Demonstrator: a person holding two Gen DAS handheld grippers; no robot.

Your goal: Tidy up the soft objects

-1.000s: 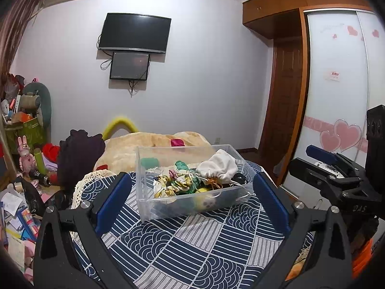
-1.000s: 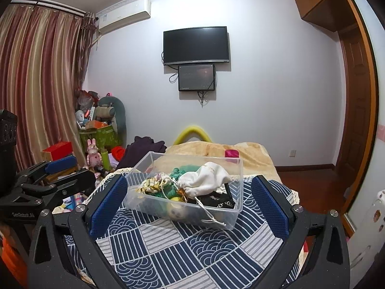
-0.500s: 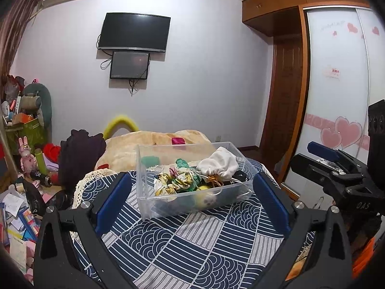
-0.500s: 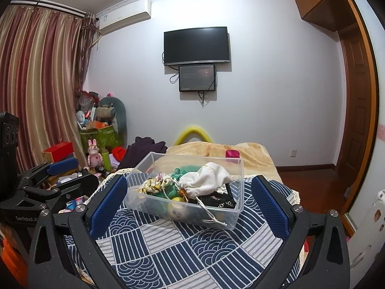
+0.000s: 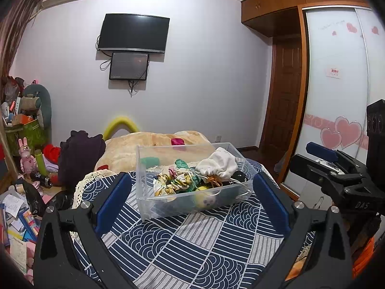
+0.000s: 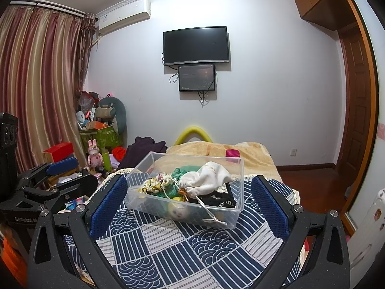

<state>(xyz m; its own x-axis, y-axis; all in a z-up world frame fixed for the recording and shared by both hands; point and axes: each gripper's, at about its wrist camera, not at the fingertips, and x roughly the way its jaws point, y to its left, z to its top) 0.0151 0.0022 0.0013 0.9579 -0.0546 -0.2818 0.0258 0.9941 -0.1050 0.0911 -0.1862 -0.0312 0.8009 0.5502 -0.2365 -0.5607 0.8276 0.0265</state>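
A bedroom bed under a navy patterned quilt (image 5: 192,248) held a clear plastic bin (image 5: 192,207) of soft items ahead of both spread, empty grippers: left gripper (image 5: 192,202), right gripper (image 6: 190,204). The white drawstring pouch (image 6: 207,178) could snag its dangling cord

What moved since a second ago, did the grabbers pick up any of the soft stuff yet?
Nothing was grabbed. The left gripper and right gripper stay wide open and empty, barely drifting. The clear box still sits on the blue patterned cloth, with the white pouch on top of the pile.
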